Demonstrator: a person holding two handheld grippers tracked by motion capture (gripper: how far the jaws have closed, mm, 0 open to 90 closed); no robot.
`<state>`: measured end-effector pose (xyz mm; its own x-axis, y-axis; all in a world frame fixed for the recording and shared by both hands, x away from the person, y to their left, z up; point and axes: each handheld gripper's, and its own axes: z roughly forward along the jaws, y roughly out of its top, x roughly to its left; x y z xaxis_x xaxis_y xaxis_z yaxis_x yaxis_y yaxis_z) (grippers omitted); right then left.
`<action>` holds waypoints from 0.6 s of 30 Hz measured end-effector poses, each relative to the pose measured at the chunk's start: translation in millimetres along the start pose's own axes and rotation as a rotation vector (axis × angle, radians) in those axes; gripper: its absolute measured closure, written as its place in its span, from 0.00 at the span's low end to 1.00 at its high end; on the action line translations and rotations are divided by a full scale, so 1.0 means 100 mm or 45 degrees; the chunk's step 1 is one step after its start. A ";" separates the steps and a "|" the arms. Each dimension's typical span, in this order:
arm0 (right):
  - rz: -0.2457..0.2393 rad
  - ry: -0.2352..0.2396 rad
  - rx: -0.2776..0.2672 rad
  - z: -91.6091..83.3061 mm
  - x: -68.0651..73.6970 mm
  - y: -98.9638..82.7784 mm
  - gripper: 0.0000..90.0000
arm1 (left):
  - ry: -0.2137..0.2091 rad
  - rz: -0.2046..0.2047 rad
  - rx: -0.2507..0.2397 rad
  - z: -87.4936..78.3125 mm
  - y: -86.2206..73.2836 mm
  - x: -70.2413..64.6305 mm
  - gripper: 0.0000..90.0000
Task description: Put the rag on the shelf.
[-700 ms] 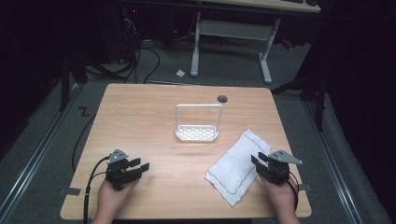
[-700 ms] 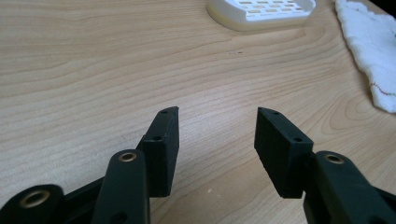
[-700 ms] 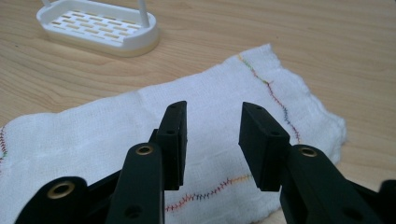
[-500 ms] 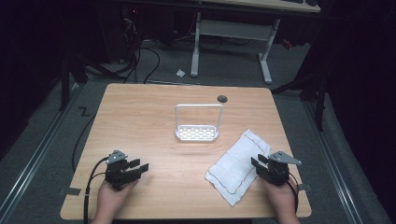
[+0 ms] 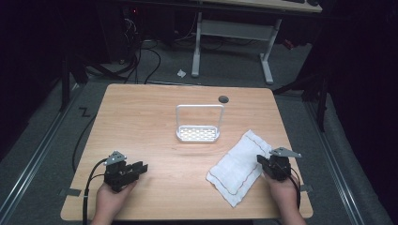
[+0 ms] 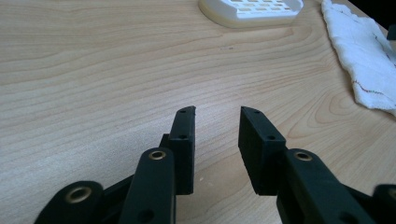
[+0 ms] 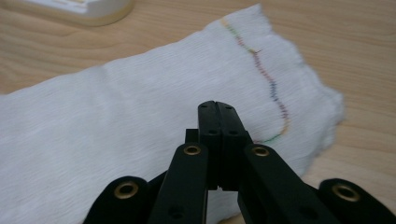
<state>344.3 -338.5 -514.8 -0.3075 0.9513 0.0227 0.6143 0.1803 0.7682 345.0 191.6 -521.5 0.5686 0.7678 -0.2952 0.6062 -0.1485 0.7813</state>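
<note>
The right gripper (image 7: 218,106) has eased slightly toward the cloth (image 7: 116,116), its jaws pressed shut on nothing, over the cloth's near edge. The left gripper (image 6: 216,116) waits half open and empty, cloth well off to its right. A grasp looks imminent.

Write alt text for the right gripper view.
The right gripper, its black jaws shut with nothing between them, hangs over a white cloth with a multicoloured stitched line, lying on a wooden table. A white tray's edge shows beyond.
</note>
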 end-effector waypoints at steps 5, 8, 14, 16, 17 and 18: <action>0.033 -0.093 0.077 0.13 -0.17 0.04 1.00 | -0.016 -0.008 0.000 0.00 0.00 0.02 0.69; 0.062 -0.064 0.097 0.20 -0.22 0.02 1.00 | -0.025 -0.014 0.011 0.00 0.00 0.02 0.68; 0.040 -0.051 0.072 0.22 -0.19 0.00 1.00 | -0.046 0.017 0.022 0.06 0.00 -0.08 0.68; 0.031 -0.043 0.067 0.23 -0.16 0.00 1.00 | -0.077 0.037 0.035 0.08 -0.01 -0.17 0.69; 0.031 -0.043 0.067 0.23 -0.16 0.00 1.00 | -0.077 0.037 0.035 0.08 -0.01 -0.17 0.69; 0.024 -0.039 0.066 0.23 -0.15 0.00 1.00 | -0.099 0.065 0.046 0.11 -0.01 -0.26 0.69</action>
<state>365.6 -347.2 -529.8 -0.2739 0.9616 0.0165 0.6567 0.1745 0.7337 336.0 165.2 -520.4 0.6397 0.7084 -0.2982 0.5940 -0.2094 0.7767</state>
